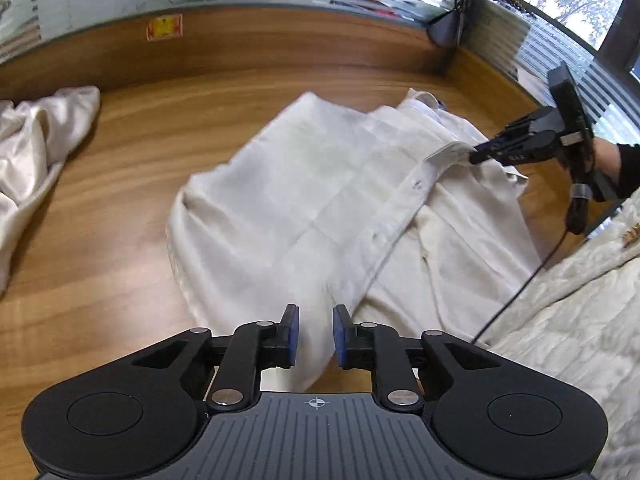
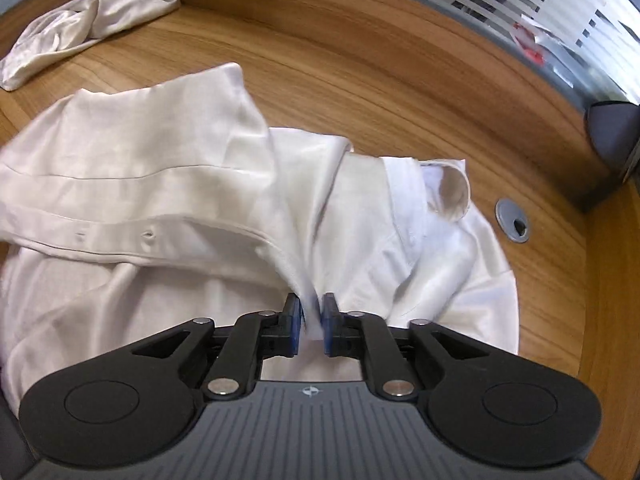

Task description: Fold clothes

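Observation:
A white button-up shirt (image 1: 320, 200) lies partly folded on the wooden table (image 1: 120, 240); it also shows in the right wrist view (image 2: 140, 168). My left gripper (image 1: 316, 332) has its blue pads on either side of a fold of the shirt's near edge, with a gap between them. My right gripper (image 2: 311, 320) is shut on a fold of the shirt near the collar (image 2: 452, 192) and lifts the button placket. The right gripper also shows in the left wrist view (image 1: 480, 156), pinching the placket at the far right.
A second crumpled white garment (image 1: 36, 152) lies at the table's far left, also in the right wrist view (image 2: 88, 20). A grey cable grommet (image 2: 512, 226) sits in the table at right. A wooden back panel with frosted glass bounds the table. A patterned cloth (image 1: 580, 300) lies at right.

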